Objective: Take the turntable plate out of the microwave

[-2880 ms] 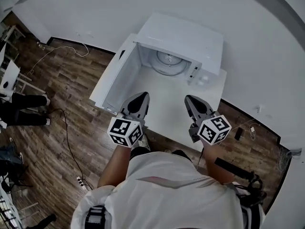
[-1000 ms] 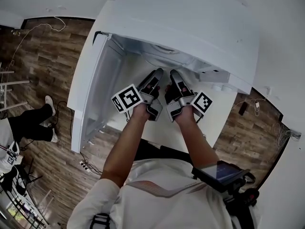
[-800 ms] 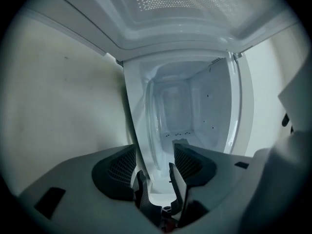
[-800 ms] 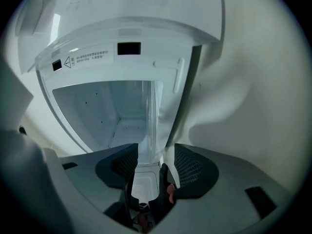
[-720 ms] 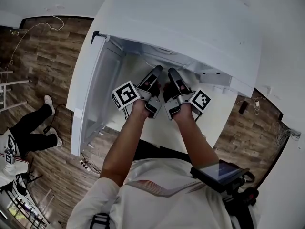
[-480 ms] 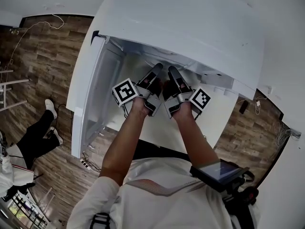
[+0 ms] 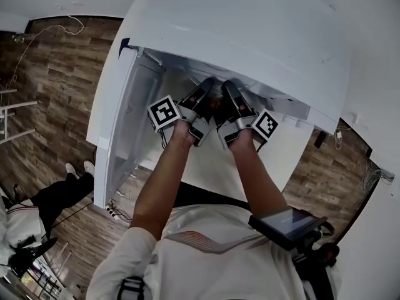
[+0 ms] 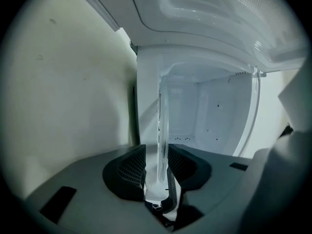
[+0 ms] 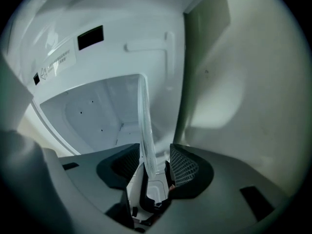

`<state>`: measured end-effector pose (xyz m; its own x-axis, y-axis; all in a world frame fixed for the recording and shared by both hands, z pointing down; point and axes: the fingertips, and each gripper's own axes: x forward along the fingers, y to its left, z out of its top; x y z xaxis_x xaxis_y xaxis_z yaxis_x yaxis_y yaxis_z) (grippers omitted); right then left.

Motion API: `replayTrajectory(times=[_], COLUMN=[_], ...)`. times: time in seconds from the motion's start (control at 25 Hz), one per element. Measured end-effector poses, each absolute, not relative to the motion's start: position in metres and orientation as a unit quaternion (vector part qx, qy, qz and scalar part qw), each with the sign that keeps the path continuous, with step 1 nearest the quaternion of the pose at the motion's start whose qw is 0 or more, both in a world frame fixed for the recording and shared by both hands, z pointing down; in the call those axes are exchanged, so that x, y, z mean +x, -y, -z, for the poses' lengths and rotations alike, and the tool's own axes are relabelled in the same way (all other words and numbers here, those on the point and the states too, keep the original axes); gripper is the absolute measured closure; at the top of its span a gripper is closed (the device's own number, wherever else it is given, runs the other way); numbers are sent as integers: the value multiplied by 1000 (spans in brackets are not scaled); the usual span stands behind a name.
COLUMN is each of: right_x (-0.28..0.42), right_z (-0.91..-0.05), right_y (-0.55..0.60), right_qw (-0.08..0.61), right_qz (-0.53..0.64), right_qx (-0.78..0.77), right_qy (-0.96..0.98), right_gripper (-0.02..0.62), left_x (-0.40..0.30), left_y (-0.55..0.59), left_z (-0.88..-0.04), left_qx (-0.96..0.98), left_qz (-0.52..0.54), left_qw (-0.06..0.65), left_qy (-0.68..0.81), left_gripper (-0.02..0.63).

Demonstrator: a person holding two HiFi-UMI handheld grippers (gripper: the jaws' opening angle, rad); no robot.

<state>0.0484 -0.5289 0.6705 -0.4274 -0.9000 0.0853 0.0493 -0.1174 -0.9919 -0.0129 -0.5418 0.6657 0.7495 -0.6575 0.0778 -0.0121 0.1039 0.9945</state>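
Observation:
The white microwave [image 7: 250, 24] stands with its door [image 7: 119, 105] swung open to the left. Both grippers reach level into its mouth, side by side. The left gripper [image 7: 206, 87] and right gripper [image 7: 228, 87] are rolled onto their sides. The clear glass turntable plate [image 8: 163, 121] shows edge-on between the left gripper's [image 8: 157, 167] closing jaws, near one pad with a gap at the other. In the right gripper view the plate's rim [image 9: 145, 116] sits between the right gripper's [image 9: 155, 162] jaws, with a gap to the right pad. In the head view the microwave's top hides the plate.
The microwave sits on a white table [image 7: 206, 167] over a wooden floor [image 7: 56, 74]. The cavity walls and ceiling close in around both grippers. Another person's legs [image 7: 62, 192] are at the lower left, and a cable [image 7: 44, 33] lies on the floor.
The grippers went from in front of the microwave into its cavity, then slightly deeper and lower. The person on the floor at left shifted downward in view.

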Motion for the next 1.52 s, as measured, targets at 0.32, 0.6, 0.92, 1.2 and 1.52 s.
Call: replayTrajectory(times=[0.32,0.6,0.92,1.2,1.52], right_x=[47,47,50,47,35], right_z=[-673,-665,-659,-637,-610], right_y=[529,528,529,527,498], right_qw=[360,356,360,367,359], right_qz=[642,627,603,580,586], right_qx=[-400,-404,-408,-394,-370], right_qy=[-547,-563,-583,-611,-626], right_gripper=[487,546,566,566,566], left_x=[-10,-8,-6,-10,-21], left_y=[544,543,544,539,506], left_z=[-663,-656,-648,-629,-603], left_qx=[638,649,667,682,678], left_qz=[219,221,244,262,285], left_qw=[690,684,665,645,636], left_qy=[262,249,230,225,235], left_gripper=[521,569,569,568,568])
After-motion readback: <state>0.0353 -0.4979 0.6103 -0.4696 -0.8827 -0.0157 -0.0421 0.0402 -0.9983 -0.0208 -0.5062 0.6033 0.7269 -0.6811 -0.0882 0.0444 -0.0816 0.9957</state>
